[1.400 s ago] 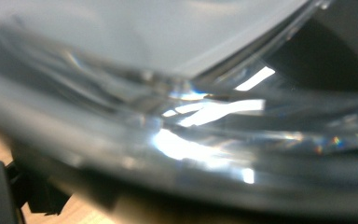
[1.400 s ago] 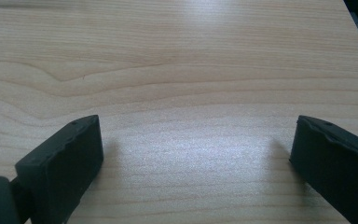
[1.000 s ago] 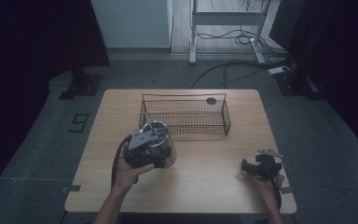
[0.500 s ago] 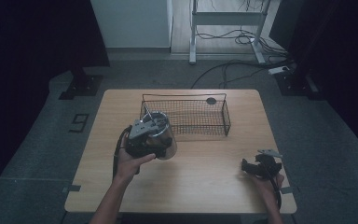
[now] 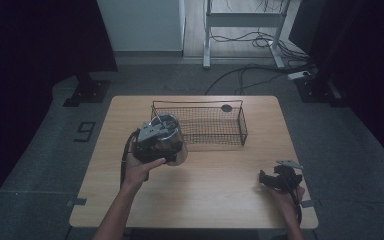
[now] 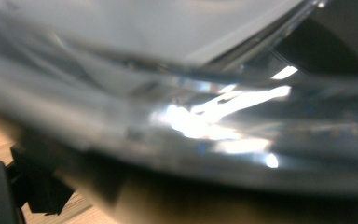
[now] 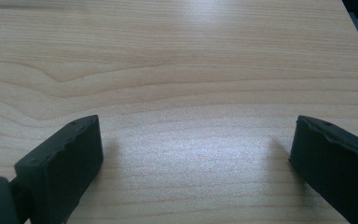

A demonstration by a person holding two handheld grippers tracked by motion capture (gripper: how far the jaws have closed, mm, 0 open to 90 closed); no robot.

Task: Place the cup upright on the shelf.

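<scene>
Left forearm comes in from bottom centre-left, angled up toward mid-worktop; left hand (image 5: pixel 139 170) grips the left tool (image 5: pixel 156 142), raised off the worktop (image 5: pixel 215 175), jaw state not readable. Right hand (image 5: pixel 286 192) sits low near the front right edge, right tool (image 5: pixel 279 178) pointing left, jaws spread wide, nothing between them, close over the worktop.

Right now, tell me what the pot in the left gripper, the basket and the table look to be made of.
The pot: probably polished metal, given its bright mirror-like glare in the left gripper view; glass can't be ruled out. The wire basket: thin dark metal wire in an open grid, matte. The table: pale wood or wood-look laminate, with visible grain and a soft sheen in the right gripper view.
</scene>
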